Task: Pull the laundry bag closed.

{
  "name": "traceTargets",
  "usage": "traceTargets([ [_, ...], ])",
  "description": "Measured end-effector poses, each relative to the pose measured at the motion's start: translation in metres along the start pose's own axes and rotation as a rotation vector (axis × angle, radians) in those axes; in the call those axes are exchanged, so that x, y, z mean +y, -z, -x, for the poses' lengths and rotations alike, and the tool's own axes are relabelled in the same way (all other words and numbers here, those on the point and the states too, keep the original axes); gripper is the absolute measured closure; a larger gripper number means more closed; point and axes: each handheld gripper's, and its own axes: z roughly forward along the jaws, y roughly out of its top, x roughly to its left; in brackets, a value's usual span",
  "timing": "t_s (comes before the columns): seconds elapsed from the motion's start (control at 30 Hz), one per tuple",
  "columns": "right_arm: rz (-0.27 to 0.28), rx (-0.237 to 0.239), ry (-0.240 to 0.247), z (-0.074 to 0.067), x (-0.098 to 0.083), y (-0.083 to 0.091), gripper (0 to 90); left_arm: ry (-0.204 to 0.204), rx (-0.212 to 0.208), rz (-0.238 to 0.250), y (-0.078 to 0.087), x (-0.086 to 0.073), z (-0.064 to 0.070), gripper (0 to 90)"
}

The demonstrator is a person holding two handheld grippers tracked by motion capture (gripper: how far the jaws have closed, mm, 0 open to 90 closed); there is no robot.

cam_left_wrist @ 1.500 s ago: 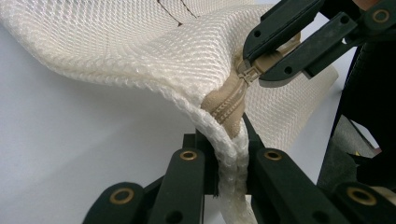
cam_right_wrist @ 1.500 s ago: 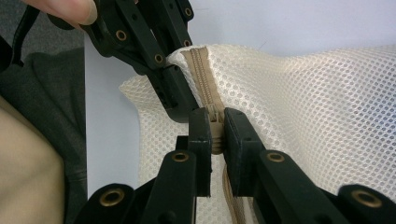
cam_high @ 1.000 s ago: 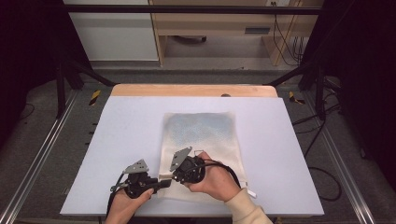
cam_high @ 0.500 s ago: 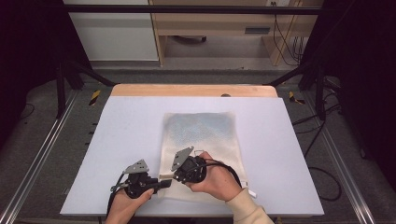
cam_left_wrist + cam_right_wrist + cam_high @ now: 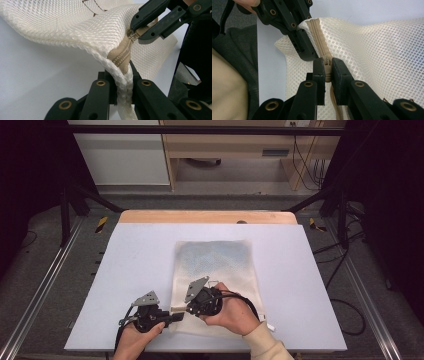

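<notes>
- Where the high view looks down on the pale table (image 5: 125, 270), a cream mesh laundry bag (image 5: 215, 265) lies flat across the middle, its near edge by the person's hands. The left gripper (image 5: 176, 316) sits at the bag's near left corner and the right gripper (image 5: 192, 309) just beside it, over the near edge. Compared with the frame a second earlier, neither hand nor the bag has shifted.
- Seen in the left gripper view, the left gripper (image 5: 122, 82) is clamped on the bag's (image 5: 62, 22) thick seamed corner, lifted off the table, right at the end of the tan zipper (image 5: 122, 53). Farther up, the right gripper (image 5: 140, 33) is pinched on the zipper pull (image 5: 133, 36).
- Seen in the right gripper view, the right gripper (image 5: 328, 70) is closed on the zipper pull (image 5: 327, 71), with the zipper (image 5: 318, 37) running away to the corner that the left gripper (image 5: 303, 32) grips.
</notes>
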Motion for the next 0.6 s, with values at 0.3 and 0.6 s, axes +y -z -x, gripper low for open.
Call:
traceTargets([
  [0.3, 0.001, -0.002, -0.004, 0.0005, -0.0018, 0.0003, 82.1, -0.002, 0.001, -0.001, -0.0001, 0.0000, 0.0001, 84.2],
  [0.6, -0.010, -0.011, -0.008, 0.0021, -0.0042, 0.0020, 82.1, -0.002, 0.003, 0.001, 0.0005, 0.0004, -0.0003, 84.2],
])
